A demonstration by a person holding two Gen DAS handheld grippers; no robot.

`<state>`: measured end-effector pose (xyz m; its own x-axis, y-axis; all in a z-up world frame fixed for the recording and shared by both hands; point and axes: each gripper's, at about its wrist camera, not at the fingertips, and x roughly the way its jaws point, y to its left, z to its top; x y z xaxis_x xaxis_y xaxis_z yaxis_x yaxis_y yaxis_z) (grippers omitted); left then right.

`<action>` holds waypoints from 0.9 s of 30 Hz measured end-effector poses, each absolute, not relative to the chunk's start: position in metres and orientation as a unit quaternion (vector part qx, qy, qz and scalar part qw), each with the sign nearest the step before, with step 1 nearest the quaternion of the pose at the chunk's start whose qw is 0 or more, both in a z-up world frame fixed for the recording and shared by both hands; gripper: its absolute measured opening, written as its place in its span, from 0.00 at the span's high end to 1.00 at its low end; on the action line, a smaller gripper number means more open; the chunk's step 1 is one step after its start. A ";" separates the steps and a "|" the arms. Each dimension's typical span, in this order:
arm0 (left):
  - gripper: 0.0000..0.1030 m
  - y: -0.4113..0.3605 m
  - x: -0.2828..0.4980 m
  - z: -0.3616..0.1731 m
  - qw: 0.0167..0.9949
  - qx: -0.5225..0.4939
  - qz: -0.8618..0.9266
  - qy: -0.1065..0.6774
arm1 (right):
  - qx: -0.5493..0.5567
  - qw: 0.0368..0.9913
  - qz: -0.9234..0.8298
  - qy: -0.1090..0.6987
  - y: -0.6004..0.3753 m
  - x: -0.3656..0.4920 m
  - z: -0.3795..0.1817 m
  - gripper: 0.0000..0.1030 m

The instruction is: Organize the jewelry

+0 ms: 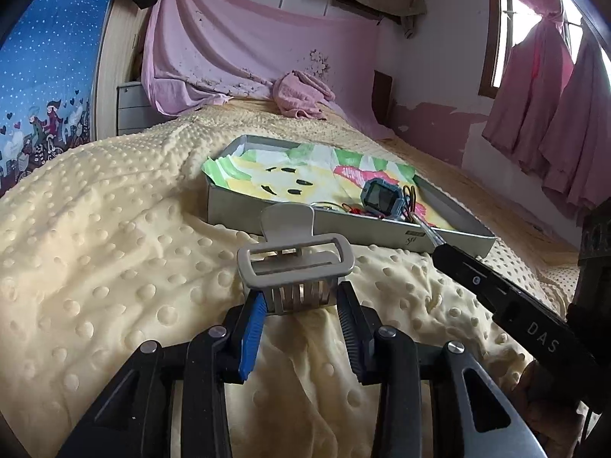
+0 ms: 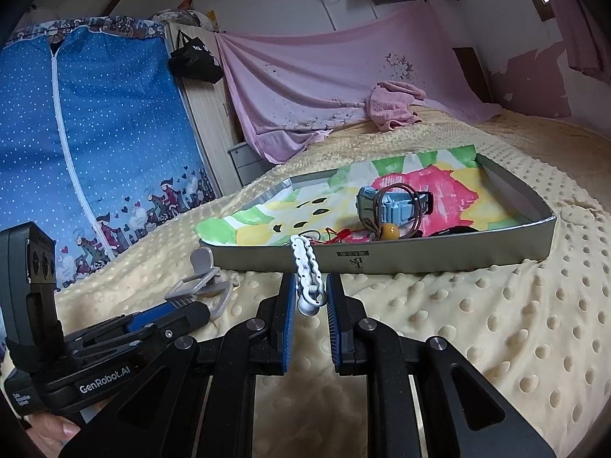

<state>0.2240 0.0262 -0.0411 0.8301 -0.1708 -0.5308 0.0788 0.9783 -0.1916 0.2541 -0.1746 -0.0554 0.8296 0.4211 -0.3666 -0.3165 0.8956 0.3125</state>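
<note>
Your right gripper (image 2: 310,303) is closed on a white beaded hair clip (image 2: 306,275), holding it upright just short of the grey tray (image 2: 439,257) on the yellow dotted blanket (image 2: 496,324). Inside the tray, on a bright painted sheet (image 2: 431,187), lie a blue watch (image 2: 389,200), a brown cord with a yellow bead (image 2: 390,231) and a red string (image 2: 341,235). At your left, the left gripper (image 2: 183,299) grips a beige claw clip (image 2: 202,282) low over the blanket. A pink towel (image 2: 393,105) sits crumpled far behind.
</note>
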 end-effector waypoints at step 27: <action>0.36 0.041 0.212 -0.039 0.959 -0.110 -0.042 0.258 | 0.124 0.952 0.194 0.201 -0.180 0.246 -0.050 0.86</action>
